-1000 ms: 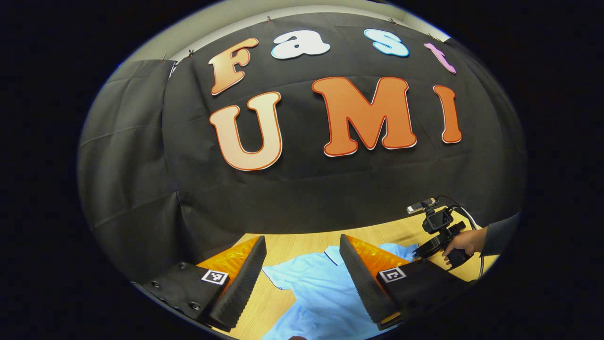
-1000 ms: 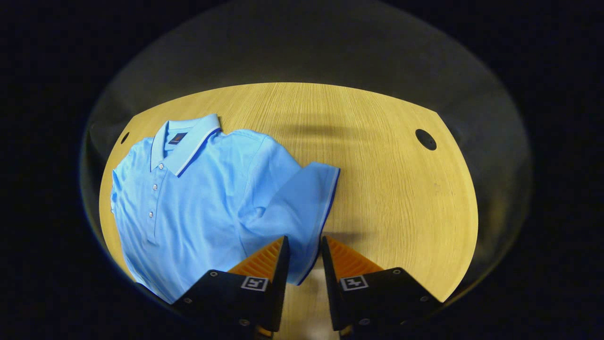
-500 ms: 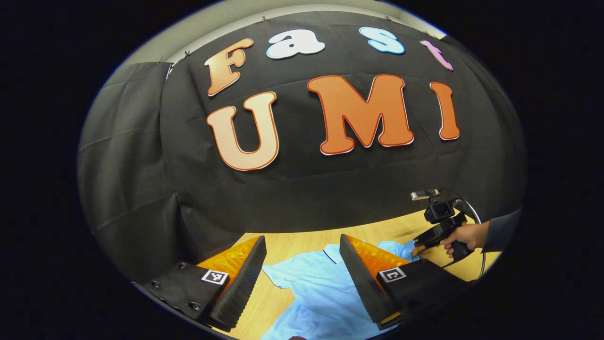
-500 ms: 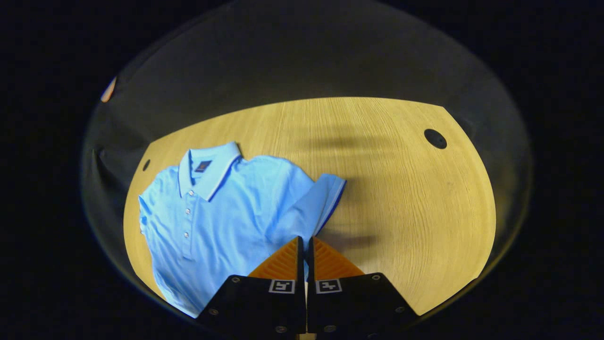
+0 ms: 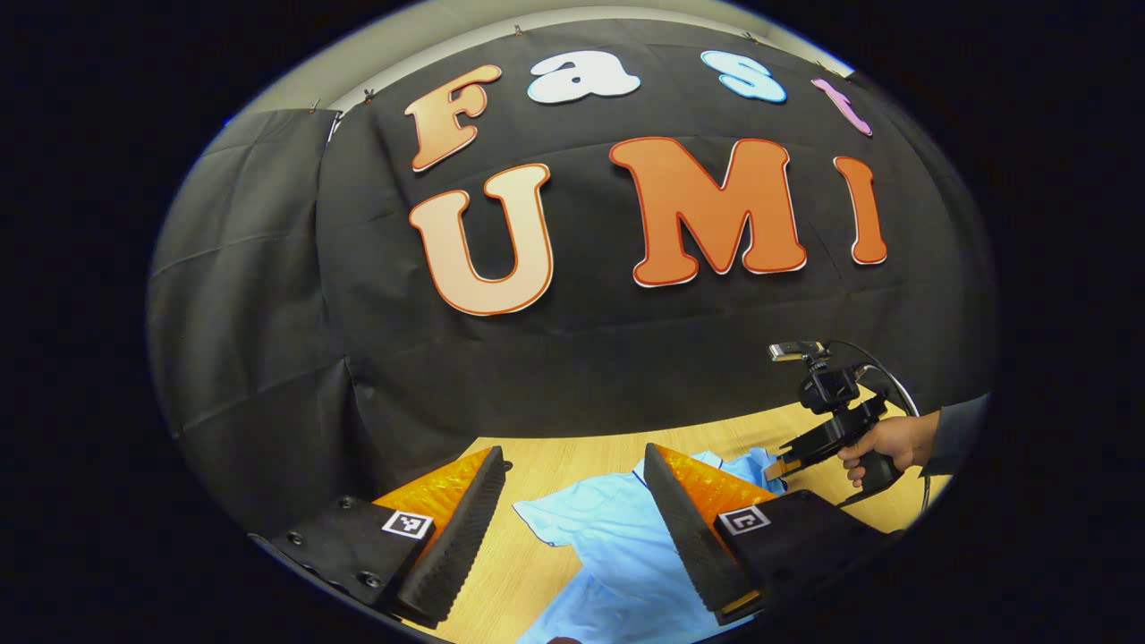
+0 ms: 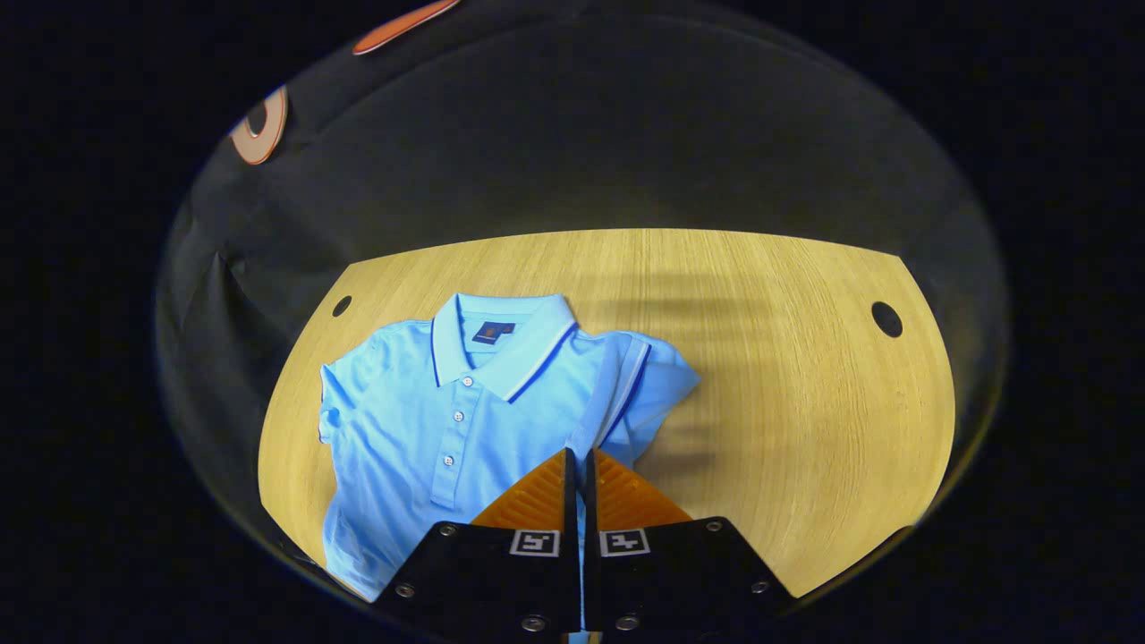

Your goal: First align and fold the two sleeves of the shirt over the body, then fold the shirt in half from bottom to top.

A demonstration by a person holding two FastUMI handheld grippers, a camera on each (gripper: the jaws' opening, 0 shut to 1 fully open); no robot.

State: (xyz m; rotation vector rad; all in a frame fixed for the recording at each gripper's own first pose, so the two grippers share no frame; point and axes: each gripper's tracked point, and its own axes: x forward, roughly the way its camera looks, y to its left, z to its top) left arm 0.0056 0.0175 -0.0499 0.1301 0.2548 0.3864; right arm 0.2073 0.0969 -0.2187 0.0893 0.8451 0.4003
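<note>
A light blue polo shirt [image 6: 420, 420] lies face up on the wooden table [image 6: 787, 402], collar toward the wall. My right gripper [image 6: 577, 461] is shut on the hem of one sleeve [image 6: 626, 385], which is raised off the table and drawn in over the shirt's shoulder. In the left gripper view, my left gripper [image 5: 572, 456] is open and held above the table, tilted up toward the wall, with the shirt [image 5: 617, 546] and its other sleeve [image 5: 559, 519] below its fingers. Farther right in that view a hand [image 5: 881, 443] holds the right gripper [image 5: 776, 465] over the blue cloth.
Two round cable holes [image 6: 886, 318] [image 6: 342, 306] sit near the table's back corners. Bare wood stretches right of the shirt. The black cloth wall [image 5: 572, 358] stands just behind the table's far edge.
My right gripper has shut on the sleeve hem, lifted it and carried it inward over the shirt's body. My left gripper stays open and has hardly moved.
</note>
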